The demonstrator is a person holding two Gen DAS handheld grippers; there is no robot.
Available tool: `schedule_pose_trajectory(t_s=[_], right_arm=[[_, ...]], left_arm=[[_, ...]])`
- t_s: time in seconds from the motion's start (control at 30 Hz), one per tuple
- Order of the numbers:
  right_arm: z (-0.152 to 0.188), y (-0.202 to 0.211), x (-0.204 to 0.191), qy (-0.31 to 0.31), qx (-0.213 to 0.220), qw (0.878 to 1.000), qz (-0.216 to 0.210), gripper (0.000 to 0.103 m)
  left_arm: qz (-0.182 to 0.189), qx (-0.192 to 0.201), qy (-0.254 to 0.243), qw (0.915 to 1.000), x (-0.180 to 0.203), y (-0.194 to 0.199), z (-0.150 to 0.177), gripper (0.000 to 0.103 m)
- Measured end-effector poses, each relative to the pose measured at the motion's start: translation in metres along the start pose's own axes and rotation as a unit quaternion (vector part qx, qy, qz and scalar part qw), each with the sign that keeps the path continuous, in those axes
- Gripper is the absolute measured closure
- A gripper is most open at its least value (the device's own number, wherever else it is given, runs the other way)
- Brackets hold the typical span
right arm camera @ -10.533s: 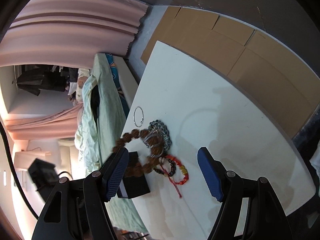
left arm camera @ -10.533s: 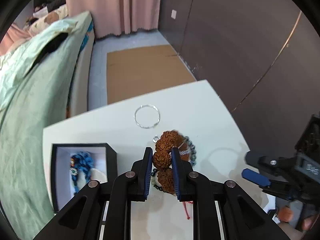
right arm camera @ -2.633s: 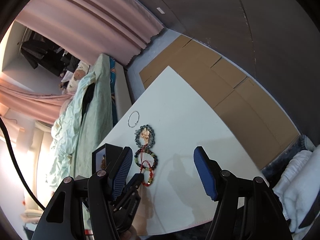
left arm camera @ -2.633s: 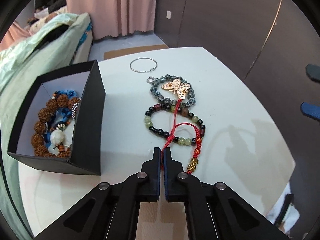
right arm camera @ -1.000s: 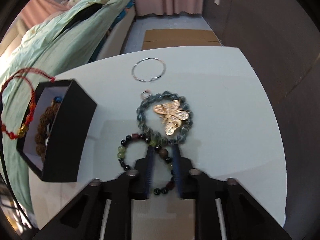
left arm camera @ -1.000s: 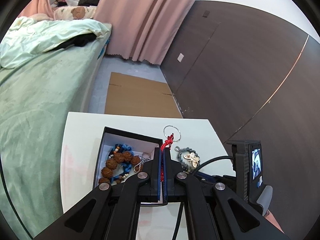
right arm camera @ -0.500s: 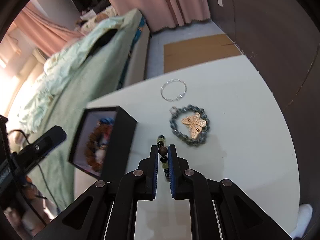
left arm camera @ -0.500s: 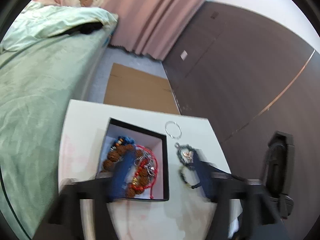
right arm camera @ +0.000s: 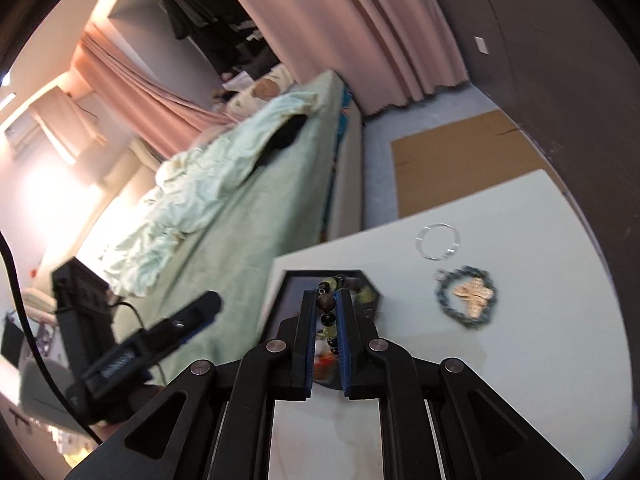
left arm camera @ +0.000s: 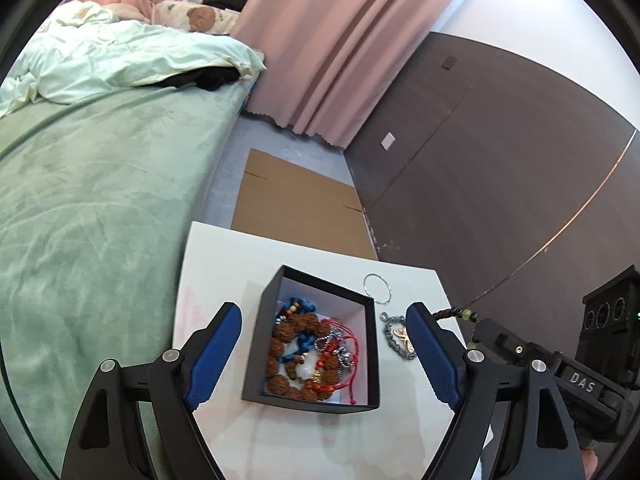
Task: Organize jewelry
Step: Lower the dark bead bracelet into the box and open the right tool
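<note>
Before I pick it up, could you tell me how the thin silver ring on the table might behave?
The ring is a thin wire hoop lying flat, so probably light and hard to pinch. On the smooth table it would likely slide when pushed.

A home bedroom: a bed (left arm camera: pixel 100 208) with a rumpled pale green duvet (left arm camera: pixel 120 64), floor-length pink curtains (left arm camera: pixel 336 48), and clothes hanging in an open closet (right arm camera: pixel 224 40).

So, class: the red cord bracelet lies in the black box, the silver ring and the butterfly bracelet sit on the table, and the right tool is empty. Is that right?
One thing is wrong: the right tool is shut on the beaded bracelet, as the right wrist view shows. The red cord bracelet does lie in the black box, and the silver ring and the butterfly bracelet do sit on the table.
</note>
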State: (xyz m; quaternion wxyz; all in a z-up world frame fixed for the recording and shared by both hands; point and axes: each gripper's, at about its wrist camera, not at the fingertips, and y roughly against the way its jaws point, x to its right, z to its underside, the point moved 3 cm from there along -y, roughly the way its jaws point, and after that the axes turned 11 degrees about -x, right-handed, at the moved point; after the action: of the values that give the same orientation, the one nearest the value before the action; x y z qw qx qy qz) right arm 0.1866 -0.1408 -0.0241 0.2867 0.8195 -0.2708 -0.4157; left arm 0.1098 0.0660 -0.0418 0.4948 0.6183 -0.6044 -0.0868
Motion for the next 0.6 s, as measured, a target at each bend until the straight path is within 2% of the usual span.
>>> schedule_pose_trajectory(t_s=[0.27, 0.37, 0.43, 0.5, 0.53, 0.6], right_arm=[[-0.001, -0.025, -0.021, 0.004, -0.007, 0.999, -0.034, 0.092], [0.002, -0.045, -0.02, 0.002, -0.032, 0.999, -0.005, 0.091], [0.006, -0.061, -0.011, -0.009, -0.065, 0.997, 0.027, 0.091], [0.009, -0.067, -0.004, -0.019, -0.085, 0.996, 0.035, 0.09], [0.009, -0.066, -0.002, -0.022, -0.088, 0.995, 0.035, 0.085], [0.008, -0.06, 0.0, -0.022, -0.08, 0.996, 0.036, 0.059]], left_arm=[[0.014, 0.015, 0.019, 0.9996, -0.015, 0.013, -0.005, 0.018], [0.016, 0.016, 0.023, 0.9995, -0.018, 0.014, -0.007, 0.018], [0.019, 0.015, 0.024, 0.9994, -0.019, 0.015, -0.007, 0.018], [0.022, 0.015, 0.027, 0.9993, -0.02, 0.015, -0.008, 0.018], [0.023, 0.016, 0.028, 0.9992, -0.02, 0.016, -0.009, 0.018], [0.025, 0.017, 0.03, 0.9991, -0.021, 0.016, -0.009, 0.018]])
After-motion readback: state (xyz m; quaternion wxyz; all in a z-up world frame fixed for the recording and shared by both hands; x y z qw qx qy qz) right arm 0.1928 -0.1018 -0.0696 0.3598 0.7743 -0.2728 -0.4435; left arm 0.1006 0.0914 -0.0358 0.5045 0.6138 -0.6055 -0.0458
